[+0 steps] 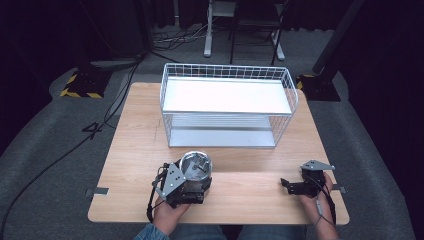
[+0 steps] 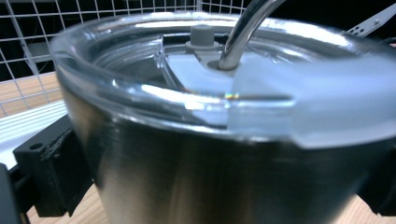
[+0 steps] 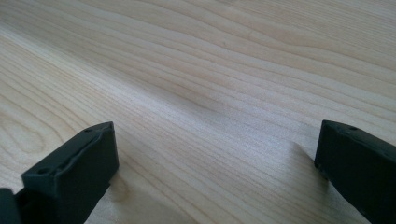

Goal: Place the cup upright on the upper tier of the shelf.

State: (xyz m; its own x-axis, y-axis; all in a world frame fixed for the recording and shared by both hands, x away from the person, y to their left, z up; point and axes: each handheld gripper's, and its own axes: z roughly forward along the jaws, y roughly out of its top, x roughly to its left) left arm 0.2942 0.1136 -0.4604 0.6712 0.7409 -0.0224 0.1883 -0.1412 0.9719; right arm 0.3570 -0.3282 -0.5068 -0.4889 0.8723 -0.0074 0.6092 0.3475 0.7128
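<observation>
On the wooden counter (image 1: 130, 150) a round steel pot (image 1: 195, 168) with a clear lid (image 2: 196, 88) stands near the front edge, left of centre and just in front of a white wire rack (image 1: 227, 107) that takes up the far middle of the counter. The left gripper (image 1: 192, 186) reaches the pot from the person's side, its grey plate tilted up beside the pot's left flank.

In the left gripper view the pot's brushed steel wall (image 2: 201, 182) rises right in front of the camera, between the two black fingers (image 2: 49, 172): one sits against the wall at the lower left, the other shows at the right edge. The fingers stand spread to the pot's width and appear closed on it, though the contact surfaces themselves are hidden behind the curve of the wall. A curved metal handle (image 2: 243, 32) rises from the lid beside a small grey knob (image 2: 202, 35), and the rack's wire grid shows behind.

The right gripper (image 1: 286, 184) lies well apart from the pot, near the counter's front right, pointing left. In the right gripper view its two black fingers (image 3: 74, 172) are spread wide with bare wood grain between them, holding nothing.
</observation>
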